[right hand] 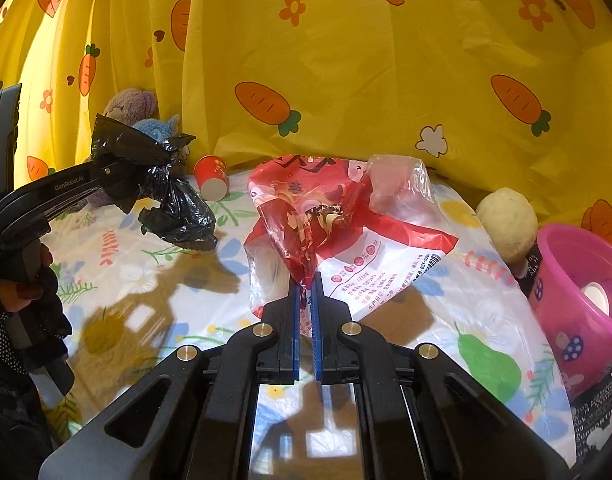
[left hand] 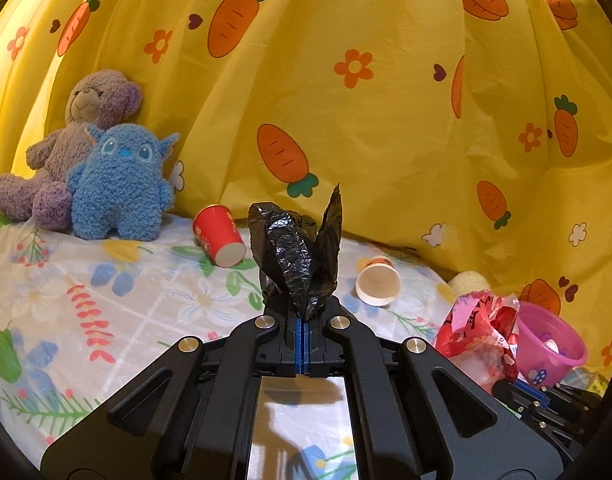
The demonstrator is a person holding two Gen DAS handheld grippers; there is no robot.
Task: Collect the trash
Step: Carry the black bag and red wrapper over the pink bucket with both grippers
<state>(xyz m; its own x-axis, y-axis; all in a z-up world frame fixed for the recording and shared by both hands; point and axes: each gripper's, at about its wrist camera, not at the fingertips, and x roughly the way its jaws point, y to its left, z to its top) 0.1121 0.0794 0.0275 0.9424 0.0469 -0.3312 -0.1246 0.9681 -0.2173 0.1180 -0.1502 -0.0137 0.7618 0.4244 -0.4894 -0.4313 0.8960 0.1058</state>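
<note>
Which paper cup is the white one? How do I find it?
Find the flowery bedsheet before the yellow carrot curtain. Just right of the black bag in the left gripper lies a tipped paper cup. Its white mouth faces you; the other cup is red.

Cup [left hand: 219, 235] lies right of plush toys [left hand: 122, 184]

Purple teddy bear [left hand: 78, 136], blue plush [left hand: 120, 184], carrot curtain [left hand: 345, 100]

Backdrop: yellow curtain [left hand: 385, 100] with carrot and flower print, hanging in folds across the far side. Bright light glows through it at far left. Surface is a table under a floral cloth [left hand: 86, 300], clear plastic sheet over it. Hard shadows fall on the cloth.
</note>
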